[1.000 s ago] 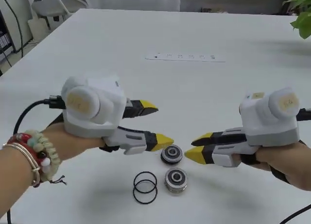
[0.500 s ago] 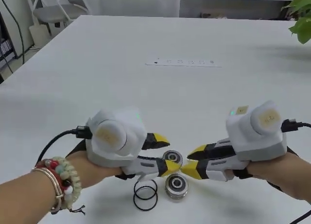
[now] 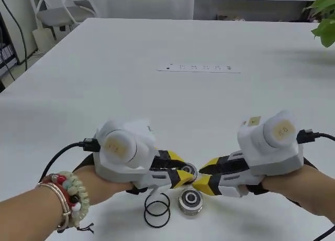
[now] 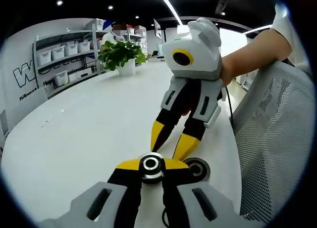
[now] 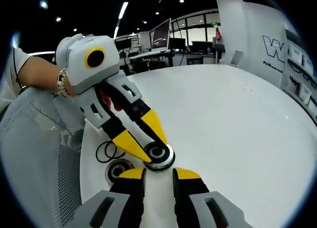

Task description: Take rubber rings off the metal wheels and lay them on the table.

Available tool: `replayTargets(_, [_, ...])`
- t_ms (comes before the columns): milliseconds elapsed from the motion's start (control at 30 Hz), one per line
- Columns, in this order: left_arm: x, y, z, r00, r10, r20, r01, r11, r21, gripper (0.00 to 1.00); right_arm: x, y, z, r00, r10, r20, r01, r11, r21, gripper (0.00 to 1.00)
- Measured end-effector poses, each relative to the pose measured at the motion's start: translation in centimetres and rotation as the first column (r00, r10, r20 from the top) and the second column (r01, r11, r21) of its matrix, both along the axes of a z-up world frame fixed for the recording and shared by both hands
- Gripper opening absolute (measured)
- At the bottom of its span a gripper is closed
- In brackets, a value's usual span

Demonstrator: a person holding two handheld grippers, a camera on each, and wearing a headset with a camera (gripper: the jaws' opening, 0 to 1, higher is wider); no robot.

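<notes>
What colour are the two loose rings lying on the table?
Black rings, clearest in the head view.

Wheel (image 4: pixel 151 167) polished glossy metal, black rubber band; rings (image 3: pixel 157 209) matt black rubber; desk (image 3: pixel 209 110) smooth matt white.

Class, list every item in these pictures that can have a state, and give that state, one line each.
left claw: shut on the held wheel.
right claw: open, tips close up to the held wheel.
held wheel: clamped between the left claw's jaws.
other wheel: lying flat on the table, free of both claws.
rubber rings: two, off the wheels, lying flat on the table, overlapping.
</notes>
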State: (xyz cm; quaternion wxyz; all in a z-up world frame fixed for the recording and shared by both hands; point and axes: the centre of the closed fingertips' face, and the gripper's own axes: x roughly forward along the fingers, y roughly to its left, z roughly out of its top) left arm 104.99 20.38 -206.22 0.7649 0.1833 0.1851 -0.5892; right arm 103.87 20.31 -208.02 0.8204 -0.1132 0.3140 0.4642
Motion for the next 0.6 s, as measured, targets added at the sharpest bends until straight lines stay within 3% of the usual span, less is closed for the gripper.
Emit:
replayTargets(67, [-0.01,0.1,-0.12,0.998,0.027,-0.054,-0.028,1.0,-0.013,0.1,0.11,0.18,0.12,1.0,-0.008,-0.003,0.008,1.0,0.014,0.19])
replayTargets(167, [-0.02,0.19,0.1,1.0,0.005,0.002,-0.005,1.0,-0.005,0.09,0.28,0.27,0.1,1.0,-0.022,-0.008,0.022,1.0,0.021,0.2])
replayTargets(600, [-0.13,0.4,0.15,1.0,0.011,0.002,-0.011,1.0,-0.015,0.09,0.31,0.58,0.01,1.0,-0.022,-0.011,0.023,0.999,0.023,0.2])
